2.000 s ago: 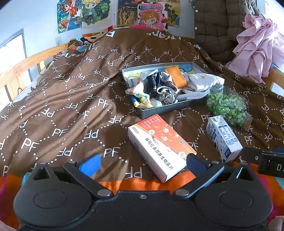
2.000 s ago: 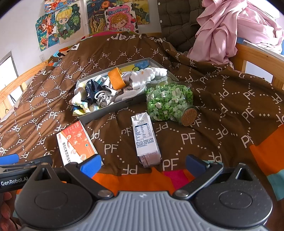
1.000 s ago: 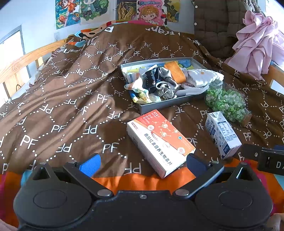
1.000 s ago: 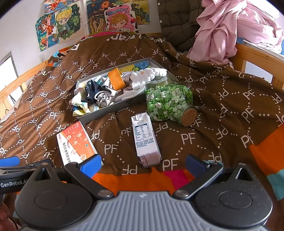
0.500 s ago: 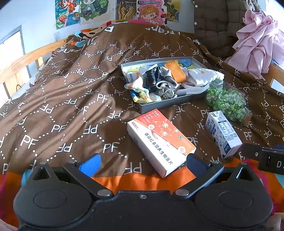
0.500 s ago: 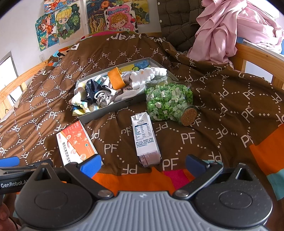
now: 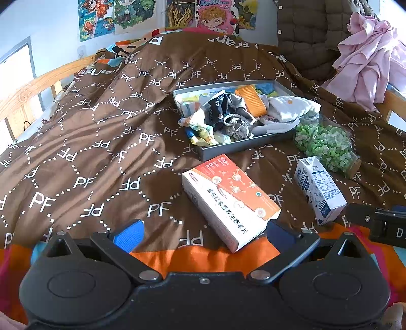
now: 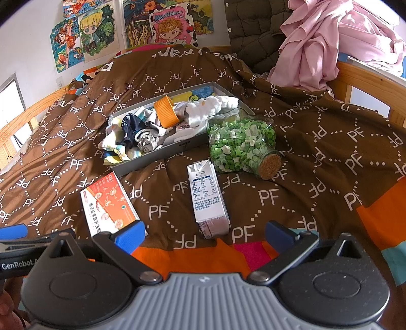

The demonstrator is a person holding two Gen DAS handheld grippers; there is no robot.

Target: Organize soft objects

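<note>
A bed is covered by a brown quilt (image 7: 106,142) printed with white "PF" letters and dotted diamonds, with orange and pink patches at its near edge. Toward the middle of the bed lies a shallow grey tray (image 7: 243,145) filled with a heap of soft things: crumpled small garments (image 7: 225,116) in white, dark navy, grey and pastel prints, a white padded cloth (image 7: 289,108) at the right end, and an orange ribbed lid (image 7: 251,100) resting on top. Just beside the tray's right front corner, a glass jar (image 8: 241,147) packed with green and white pieces lies on its side, its cork stopper pointing toward the viewer. In front of the tray lie an orange-and-white medicine box (image 7: 229,198) with Chinese lettering and, to its right, a small white and blue milk carton (image 7: 318,189), flat on the quilt and apart from each other. The left gripper (image 7: 204,229) hovers low over the near edge of the bed, its blue-padded fingers spread wide with nothing between them, the right pad close to the medicine box's near corner. The right gripper (image 8: 203,234) sits beside it in the same pose, fingers spread wide and empty, with the milk carton lying ahead between them. Cartoon posters (image 8: 167,22) hang on the wall behind the bed, and a pink garment (image 8: 327,43) is piled over a wooden rail at the right.
</note>
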